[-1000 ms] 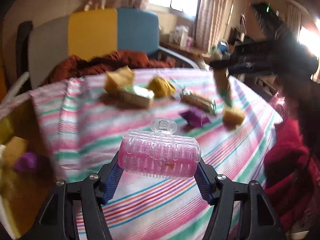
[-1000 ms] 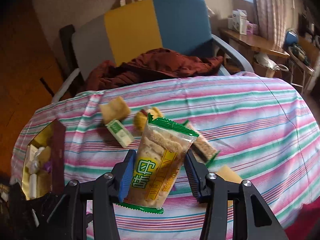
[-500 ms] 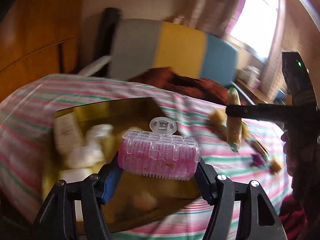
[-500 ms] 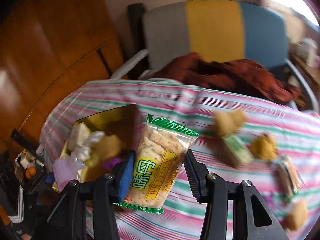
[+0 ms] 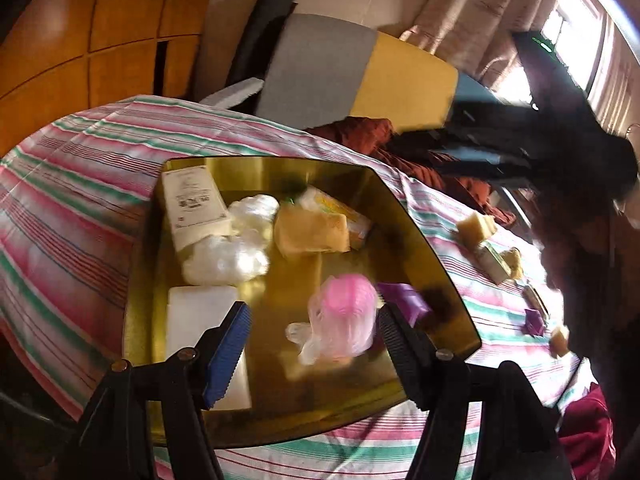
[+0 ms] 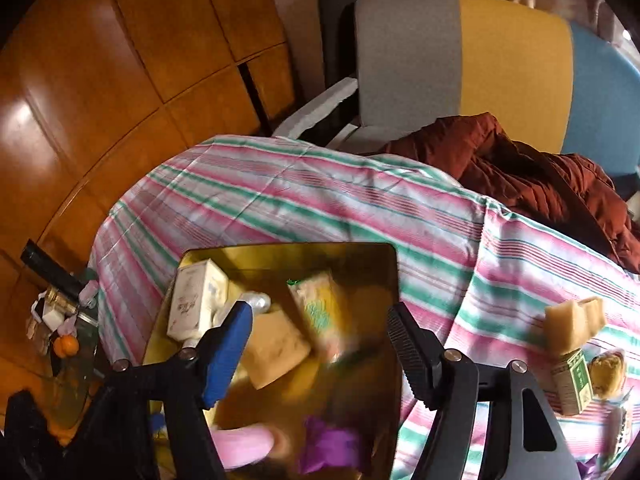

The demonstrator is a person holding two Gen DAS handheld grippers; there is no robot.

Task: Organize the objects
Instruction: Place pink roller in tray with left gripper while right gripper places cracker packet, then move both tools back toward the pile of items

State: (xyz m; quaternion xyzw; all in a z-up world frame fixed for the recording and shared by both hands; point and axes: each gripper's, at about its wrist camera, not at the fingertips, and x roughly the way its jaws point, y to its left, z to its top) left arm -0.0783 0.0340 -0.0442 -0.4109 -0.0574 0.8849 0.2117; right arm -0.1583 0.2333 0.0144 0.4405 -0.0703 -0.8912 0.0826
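Since a second earlier, both grippers had swung from the scattered snacks to the gold tray, and each had let its load go.

Left gripper (image 5: 314, 334): jaws parted, holding nothing. The pink hair roller (image 5: 345, 317), blurred, lay between the fingers, nearer the right-hand finger and clear of the blue pad at 9 o'clock; whether it brushed the black finger could not be told. It sat over the floor of the gold tray (image 5: 434, 256).

Right gripper (image 6: 320, 340): jaws had just been opening, now wide apart and empty. The biscuit packet (image 6: 320, 312), blurred, lay in the tray (image 6: 394, 272) between the fingers, touching neither.

Tray contents, left view: white carton (image 5: 196, 204) at 11 o'clock, crumpled clear bags (image 5: 228, 256), tan sponge (image 5: 310, 234), white block (image 5: 200, 320) at 8 o'clock, purple wrapper (image 5: 404, 300) at 3 o'clock of the roller.

Shown by left view only: the white block, the bags in full, and the right gripper's dark body at 2 o'clock over the striped cloth (image 5: 80, 184).

Shown by right view only: the roller (image 6: 244, 442) as a pink smear at 6 o'clock, a green box (image 6: 574, 380) and tan piece (image 6: 574, 322) on the cloth at 3 o'clock, a rust blanket (image 6: 520, 168) on the chair (image 6: 480, 56), and a cluttered side table (image 6: 66, 344) at 9 o'clock.
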